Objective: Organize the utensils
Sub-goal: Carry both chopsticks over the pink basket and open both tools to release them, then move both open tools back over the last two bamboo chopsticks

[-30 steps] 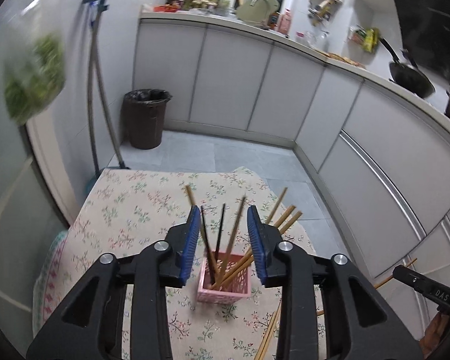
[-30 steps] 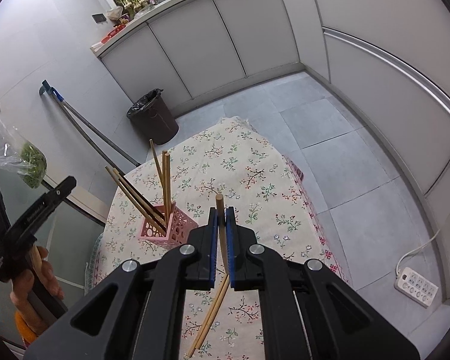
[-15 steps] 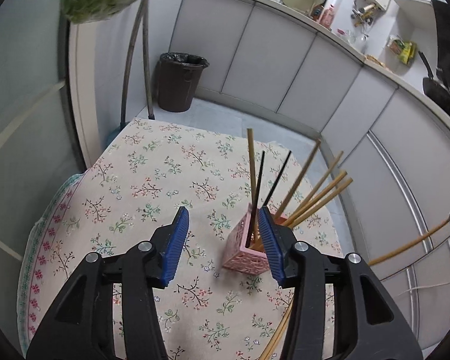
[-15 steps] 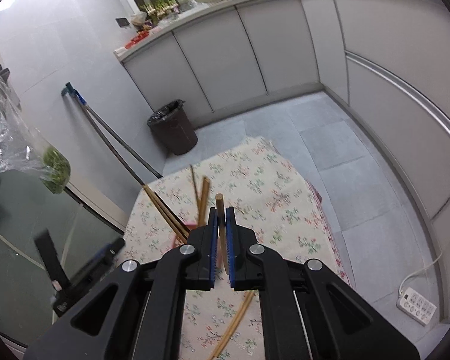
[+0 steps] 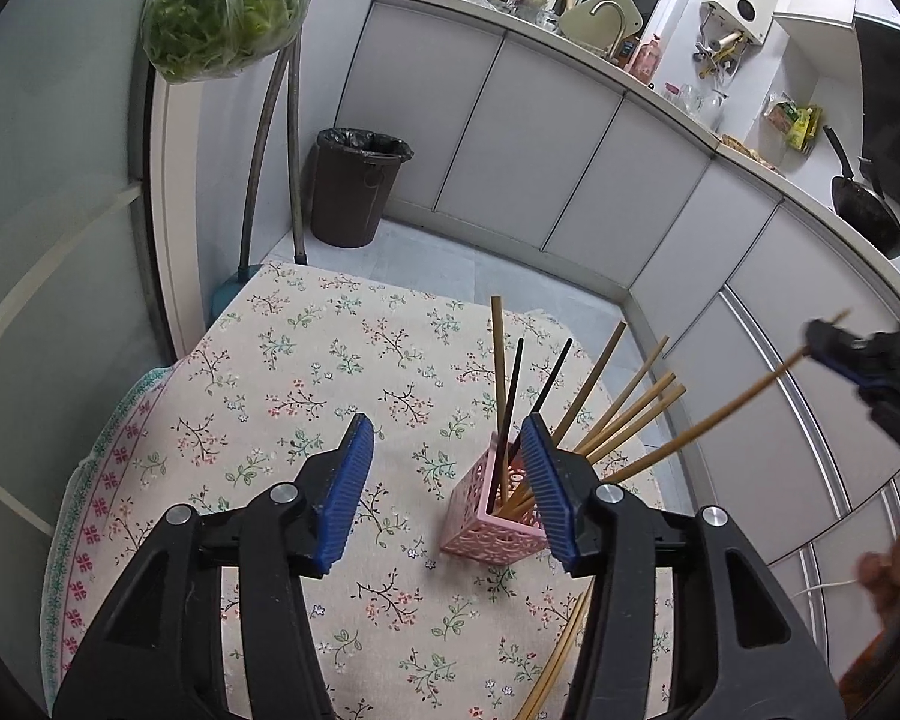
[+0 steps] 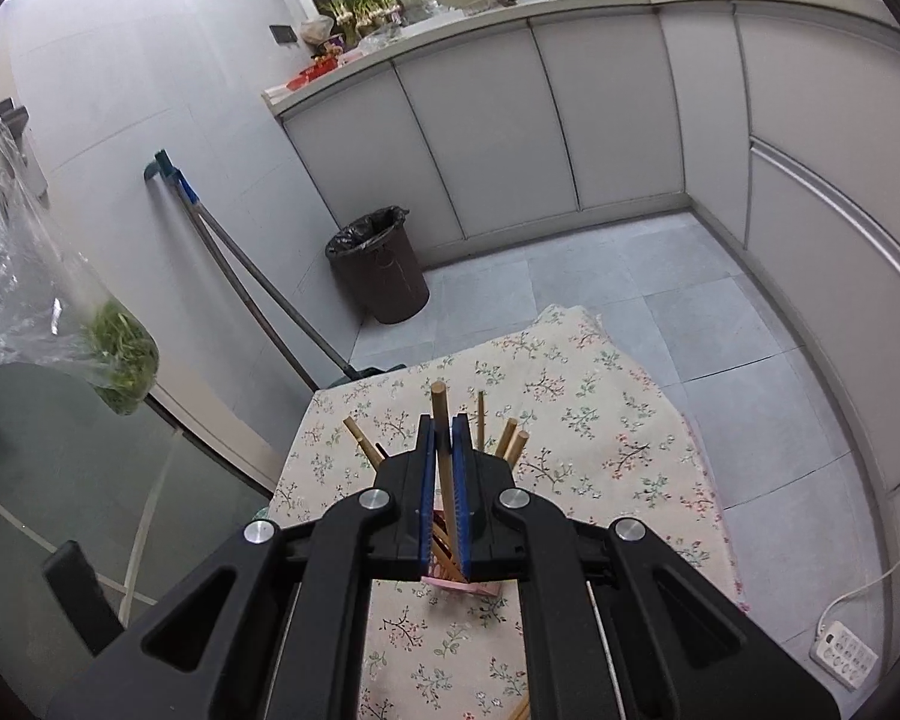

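- Chopsticks (image 5: 621, 405) stand bundled in a pink lattice holder (image 5: 491, 519) on the floral-clothed worktop (image 5: 282, 408), seen from the left wrist; two dark ones rise near upright, the wooden ones fan up and to the right.
- Left claw (image 5: 447, 489) hangs over the worktop, its blue pads apart and opening, nothing between them; the holder sits just beside the right pad.
- Right claw (image 5: 834, 354), at the right edge, grips one chopstick (image 5: 714, 417) slanting down-left into the holder.
- More chopsticks (image 5: 561, 651) lie flat near the bottom edge.
- No readable writing shows in either view.
- Right wrist view: right claw (image 6: 444, 468) is clamped on the wooden chopstick (image 6: 441, 420), its long axis nearly upright, blunt end up, above the holder (image 6: 459, 587).
- Other stick ends (image 6: 510, 435) poke up on both sides.
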`<state>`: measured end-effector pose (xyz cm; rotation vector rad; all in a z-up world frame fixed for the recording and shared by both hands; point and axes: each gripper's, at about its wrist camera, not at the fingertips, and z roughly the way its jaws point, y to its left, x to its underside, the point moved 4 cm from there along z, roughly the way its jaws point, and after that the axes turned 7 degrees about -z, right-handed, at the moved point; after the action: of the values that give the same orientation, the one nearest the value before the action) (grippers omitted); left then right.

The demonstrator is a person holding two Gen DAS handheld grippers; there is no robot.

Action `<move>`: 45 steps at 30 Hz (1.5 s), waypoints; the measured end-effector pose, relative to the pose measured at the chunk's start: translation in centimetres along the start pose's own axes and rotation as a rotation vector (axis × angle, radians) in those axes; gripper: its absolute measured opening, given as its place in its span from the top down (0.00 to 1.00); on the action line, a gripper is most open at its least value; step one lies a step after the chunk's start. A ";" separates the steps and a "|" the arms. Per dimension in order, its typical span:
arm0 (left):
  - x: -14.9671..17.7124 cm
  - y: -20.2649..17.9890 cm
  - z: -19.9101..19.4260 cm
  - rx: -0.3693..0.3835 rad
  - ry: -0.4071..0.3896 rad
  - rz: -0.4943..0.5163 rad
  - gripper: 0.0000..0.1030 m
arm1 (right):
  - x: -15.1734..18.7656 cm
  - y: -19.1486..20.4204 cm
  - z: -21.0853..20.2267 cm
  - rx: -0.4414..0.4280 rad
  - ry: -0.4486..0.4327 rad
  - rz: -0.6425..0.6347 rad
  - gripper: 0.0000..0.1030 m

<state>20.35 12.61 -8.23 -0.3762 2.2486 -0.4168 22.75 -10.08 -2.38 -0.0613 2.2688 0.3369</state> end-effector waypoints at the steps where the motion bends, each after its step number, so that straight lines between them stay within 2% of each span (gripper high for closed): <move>1: 0.0 0.0 0.0 0.003 0.001 0.001 0.52 | 0.3 0.0 0.7 -0.001 0.005 0.002 0.87; 2: 0.0 -0.1 -0.1 0.007 -0.001 0.002 0.52 | 0.7 0.0 1.5 -0.017 0.018 0.007 0.82; 3: 0.0 -0.2 -0.2 0.011 -0.005 0.005 0.52 | 1.0 0.0 1.8 -0.022 0.022 0.017 0.69; 4: 0.0 -0.3 -0.3 0.017 -0.008 0.009 0.52 | 1.3 -0.2 2.0 -0.016 0.023 0.026 0.67; 8: 0.2 -1.3 -0.7 0.043 -0.023 0.038 0.45 | 3.0 -0.5 2.5 0.033 0.050 -0.006 0.67; 12: 0.8 -2.2 -0.4 0.038 -0.015 0.075 0.43 | 4.7 -1.0 2.6 0.073 0.070 -0.029 0.66; 17: 1.9 -2.9 0.3 0.027 0.019 0.116 0.35 | 7.0 -1.8 3.0 0.115 0.106 -0.050 0.57; 20: 2.8 -3.2 0.6 0.018 0.029 0.141 0.26 | 8.2 -2.5 3.0 0.148 0.118 -0.063 0.50; 24: 4.3 -3.8 1.8 -0.003 0.085 0.186 0.21 | 10.2 -4.4 2.5 0.215 0.116 -0.063 0.25; 27: 5.4 -4.2 2.8 -0.009 0.131 0.203 0.17 | 11.5 -6.0 2.5 0.236 0.137 -0.059 0.12; 33: 7.3 -4.9 4.1 -0.021 0.190 0.245 0.13 | 13.5 -8.4 2.5 0.249 0.187 -0.055 0.11; 35: 8.0 -5.2 4.8 -0.021 0.224 0.260 0.08 | 13.9 -9.0 2.3 0.250 0.195 -0.044 0.11; 39: 10.4 -5.6 7.0 -0.034 0.344 0.298 0.07 | 15.1 -10.7 2.0 0.250 0.220 -0.011 0.11; 45: 14.5 -6.1 10.7 -0.079 0.519 0.357 0.07 | 17.8 -15.8 2.0 0.312 0.272 0.096 0.08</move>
<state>20.10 -0.50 -21.99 0.1158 2.7723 -0.2537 14.86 -23.64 -20.42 0.1744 2.5730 0.0200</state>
